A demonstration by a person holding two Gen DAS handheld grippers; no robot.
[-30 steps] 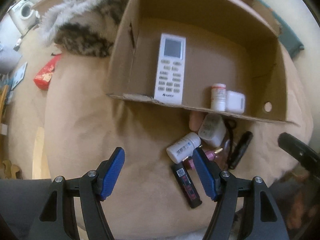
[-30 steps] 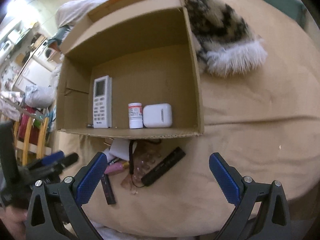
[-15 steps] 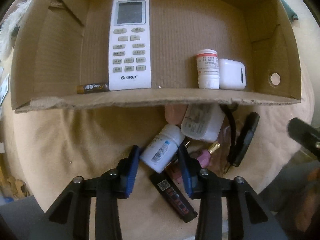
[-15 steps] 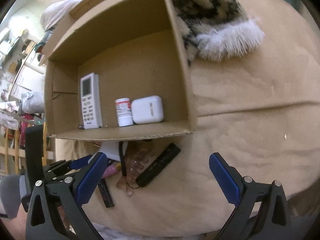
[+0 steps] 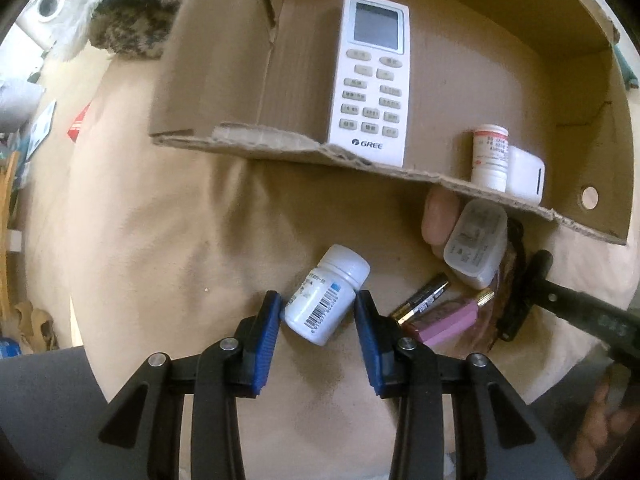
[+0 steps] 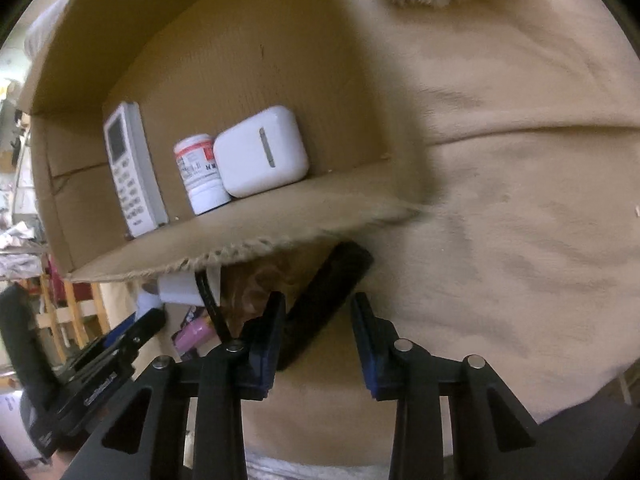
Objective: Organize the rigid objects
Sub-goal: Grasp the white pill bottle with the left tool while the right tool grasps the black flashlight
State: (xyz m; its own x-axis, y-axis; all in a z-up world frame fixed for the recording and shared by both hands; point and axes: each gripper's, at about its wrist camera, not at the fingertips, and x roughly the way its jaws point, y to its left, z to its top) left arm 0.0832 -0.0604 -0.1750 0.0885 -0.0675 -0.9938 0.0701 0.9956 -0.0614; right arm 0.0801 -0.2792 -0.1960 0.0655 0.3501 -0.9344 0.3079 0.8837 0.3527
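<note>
A cardboard box (image 5: 224, 64) lies on the tan cloth and holds a white Gree remote (image 5: 370, 76), a red-capped pill bottle (image 5: 489, 156) and a white case (image 5: 525, 174). My left gripper (image 5: 316, 312) is shut on a white pill bottle (image 5: 326, 294) with a barcode, lifted off the pile. My right gripper (image 6: 318, 312) is closed around a black bar-shaped object (image 6: 324, 300) in front of the box (image 6: 260, 236). Beside the bottle lie a battery (image 5: 420, 298), a pink item (image 5: 452, 322) and a white plug (image 5: 474, 246).
A furry leopard-print garment (image 5: 128, 12) lies behind the box's left side. A red packet (image 5: 80, 122) sits at the cloth's left edge. A black cord (image 6: 210, 300) runs through the pile. Wooden furniture (image 6: 72, 312) stands off the cloth at left.
My left gripper has closed on the white pill bottle and drawn it back from the pile. My right gripper moved in toward the box and narrowed around the black bar.
</note>
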